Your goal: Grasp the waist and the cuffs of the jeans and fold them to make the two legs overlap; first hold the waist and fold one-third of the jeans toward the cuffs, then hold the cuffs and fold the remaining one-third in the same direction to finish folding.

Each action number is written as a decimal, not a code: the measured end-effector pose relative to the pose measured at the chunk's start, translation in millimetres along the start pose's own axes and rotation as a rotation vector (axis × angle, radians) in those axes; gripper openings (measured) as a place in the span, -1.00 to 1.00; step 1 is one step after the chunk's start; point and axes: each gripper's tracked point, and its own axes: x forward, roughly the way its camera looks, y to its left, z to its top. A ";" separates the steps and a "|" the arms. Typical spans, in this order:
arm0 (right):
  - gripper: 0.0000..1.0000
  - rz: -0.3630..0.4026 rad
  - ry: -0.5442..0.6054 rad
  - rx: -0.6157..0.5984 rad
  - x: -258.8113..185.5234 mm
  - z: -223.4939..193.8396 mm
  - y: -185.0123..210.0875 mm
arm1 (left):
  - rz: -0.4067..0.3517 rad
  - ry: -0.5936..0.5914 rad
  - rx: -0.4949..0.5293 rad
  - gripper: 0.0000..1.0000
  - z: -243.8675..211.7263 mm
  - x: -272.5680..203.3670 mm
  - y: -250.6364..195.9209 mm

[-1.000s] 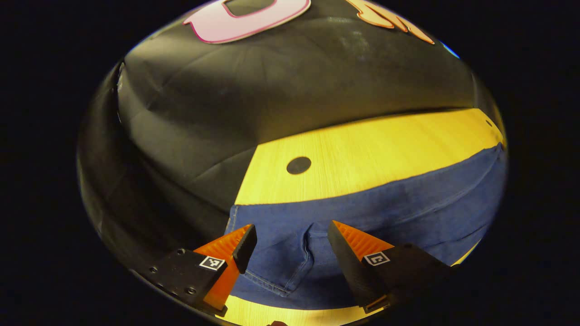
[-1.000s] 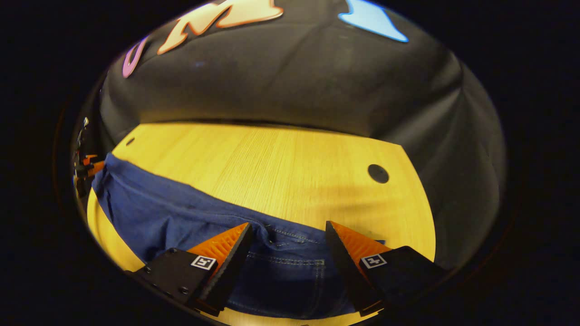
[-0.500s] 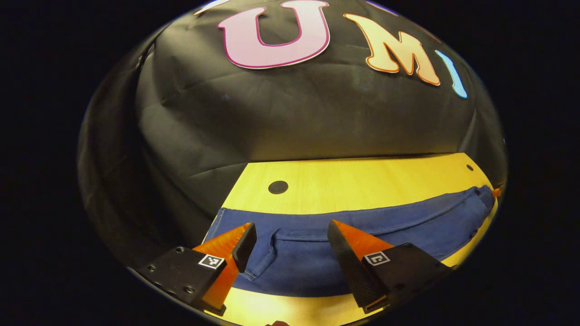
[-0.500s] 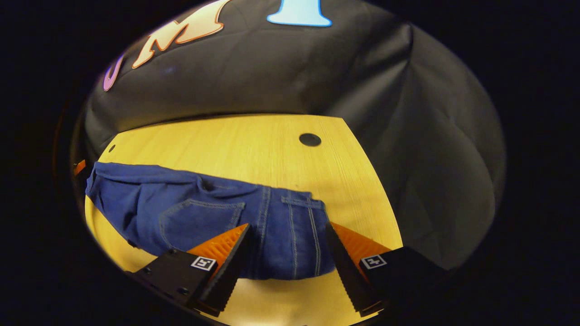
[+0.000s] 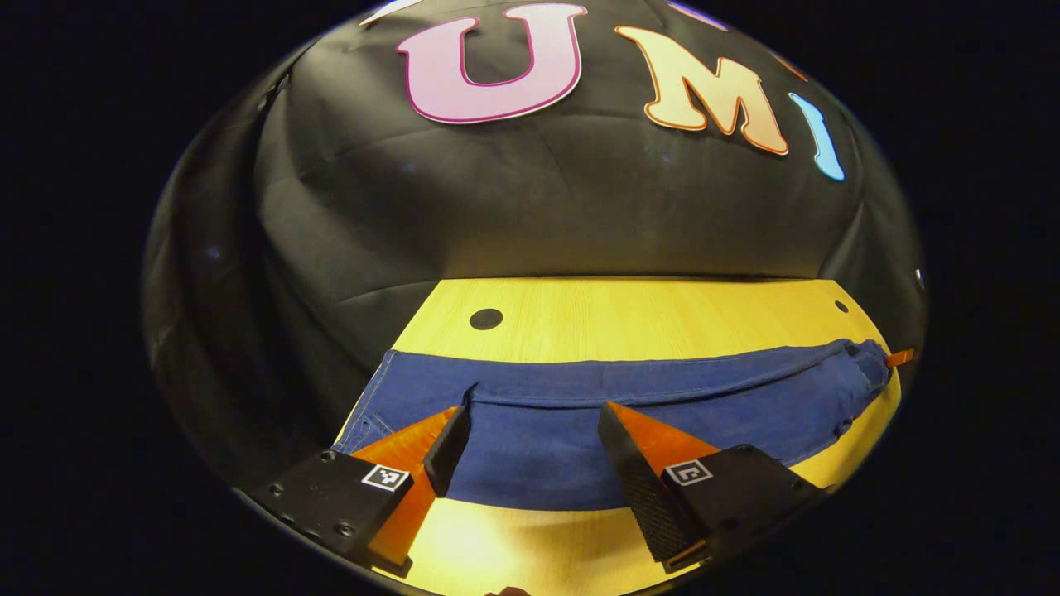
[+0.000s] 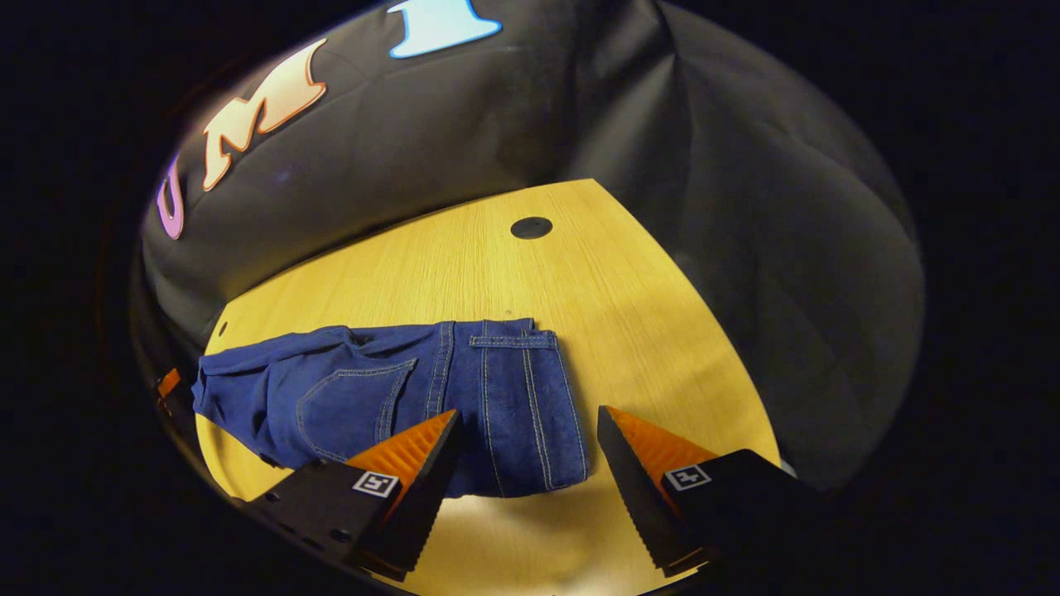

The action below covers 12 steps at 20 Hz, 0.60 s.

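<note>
The jeans [image 5: 629, 397] lie flat along the worktop's [image 5: 629, 310] near edge, long axis running side to side, waist toward the right gripper [image 6: 523, 451] and cuffs toward the left gripper [image 5: 530, 447], both jaws spread, holding nothing.

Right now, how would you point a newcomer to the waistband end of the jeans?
Start at the wooden table. A long blue strip, the jeans, lies across it. The waistband is the squared end nearest the table's dark round hole, marked by pale stitching and a back pocket beside it.
</note>
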 end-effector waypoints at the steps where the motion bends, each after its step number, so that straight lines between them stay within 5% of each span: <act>1: 0.99 0.006 0.009 -0.003 0.7 -2.8 -0.4 | -0.001 -0.002 0.000 0.92 1.7 -1.8 -3.9; 7: 0.84 0.023 -0.009 -0.036 6.9 -6.0 2.8 | 0.004 -0.017 0.001 0.93 7.4 -9.8 -18.0; 8: 0.94 0.034 -0.005 -0.034 9.3 -8.3 4.1 | 0.002 -0.014 -0.008 0.93 6.1 -11.3 -20.6; 12: 0.25 0.037 -0.043 0.020 14.2 -4.8 14.7 | 0.006 -0.008 -0.025 0.93 2.1 -17.3 -31.2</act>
